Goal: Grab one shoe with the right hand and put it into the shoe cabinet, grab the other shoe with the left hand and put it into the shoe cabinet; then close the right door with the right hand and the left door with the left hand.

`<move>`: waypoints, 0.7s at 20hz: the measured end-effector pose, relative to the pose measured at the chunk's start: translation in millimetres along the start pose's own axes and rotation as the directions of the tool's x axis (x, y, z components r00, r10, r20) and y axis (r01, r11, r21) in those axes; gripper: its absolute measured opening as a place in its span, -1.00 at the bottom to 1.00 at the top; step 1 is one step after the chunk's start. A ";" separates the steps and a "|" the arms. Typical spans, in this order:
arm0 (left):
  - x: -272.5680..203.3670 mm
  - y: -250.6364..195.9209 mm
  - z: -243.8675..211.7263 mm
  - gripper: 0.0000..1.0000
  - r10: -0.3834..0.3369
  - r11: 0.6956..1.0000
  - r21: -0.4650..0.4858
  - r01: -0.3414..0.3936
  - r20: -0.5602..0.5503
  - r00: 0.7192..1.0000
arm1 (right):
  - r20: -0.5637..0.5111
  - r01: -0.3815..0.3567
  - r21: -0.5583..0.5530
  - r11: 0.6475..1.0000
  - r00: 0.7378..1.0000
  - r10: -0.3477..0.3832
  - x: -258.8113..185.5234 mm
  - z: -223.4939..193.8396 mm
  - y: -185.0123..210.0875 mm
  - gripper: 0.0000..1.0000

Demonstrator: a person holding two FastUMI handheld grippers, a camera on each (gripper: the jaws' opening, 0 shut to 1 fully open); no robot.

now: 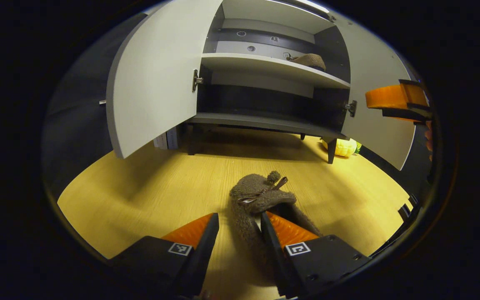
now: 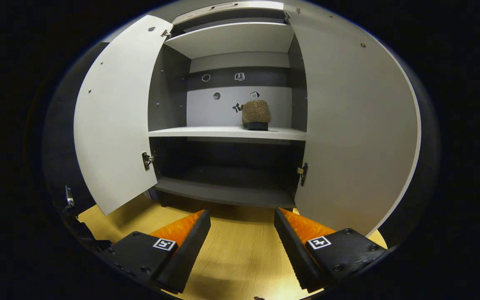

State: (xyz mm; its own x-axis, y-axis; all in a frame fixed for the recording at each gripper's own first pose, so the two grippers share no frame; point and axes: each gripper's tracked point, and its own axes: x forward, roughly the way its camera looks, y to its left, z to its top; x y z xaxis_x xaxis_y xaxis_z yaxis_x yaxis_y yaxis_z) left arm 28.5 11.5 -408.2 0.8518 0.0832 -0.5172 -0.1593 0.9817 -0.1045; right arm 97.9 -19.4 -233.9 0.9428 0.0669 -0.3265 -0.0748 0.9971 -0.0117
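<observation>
A fuzzy brown shoe (image 1: 261, 193) with a small bow lies on the wooden floor in front of the open shoe cabinet (image 1: 265, 121). My left gripper (image 1: 239, 215) is open and low over this shoe. Its right finger (image 1: 277, 229) is in the shoe's opening, its left finger (image 1: 200, 231) is outside, and the shoe's side wall lies between them. The other brown shoe (image 2: 256, 113) stands on the middle shelf (image 2: 206, 132), also seen as the shelf shoe (image 1: 311, 61). My right gripper (image 2: 242, 211) is open and empty, facing the cabinet. It also appears as the orange right gripper (image 1: 396, 100) near the right door (image 1: 373, 91).
Both doors stand wide open: the left door (image 2: 115, 116) and the right door (image 2: 356, 125). The lower shelf (image 2: 223, 191) is dark. A yellow object (image 1: 342, 146) sits by the cabinet's right leg, and some flat items (image 1: 167, 139) lean behind the left door (image 1: 156, 79).
</observation>
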 end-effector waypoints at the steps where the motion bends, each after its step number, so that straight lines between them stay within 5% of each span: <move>1: 4.5 -0.1 -0.3 0.27 0.005 1.000 -0.003 -0.005 -0.003 1.000 | -0.008 0.000 -0.004 1.000 1.000 0.000 1.5 -2.3 -2.0 0.96; 9: 41.9 0.6 -0.9 -0.29 -0.001 0.999 0.040 0.002 -0.027 1.000 | -0.059 -0.028 -0.009 1.000 0.998 0.027 14.3 -14.9 -13.5 0.97; 14: 48.2 0.4 3.2 -0.85 -0.026 0.993 0.116 0.029 -0.025 0.999 | -0.091 -0.044 -0.006 0.999 0.995 0.044 20.2 -24.4 -15.6 0.97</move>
State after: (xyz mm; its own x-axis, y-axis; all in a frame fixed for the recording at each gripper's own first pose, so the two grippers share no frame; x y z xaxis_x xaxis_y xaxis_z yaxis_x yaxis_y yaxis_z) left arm 71.1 16.4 -430.4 0.8431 0.0532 -0.5352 -0.0757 0.9969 -0.0202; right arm 110.2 -34.4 -263.4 0.9050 0.1068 -0.4118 -0.1183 0.9930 -0.0024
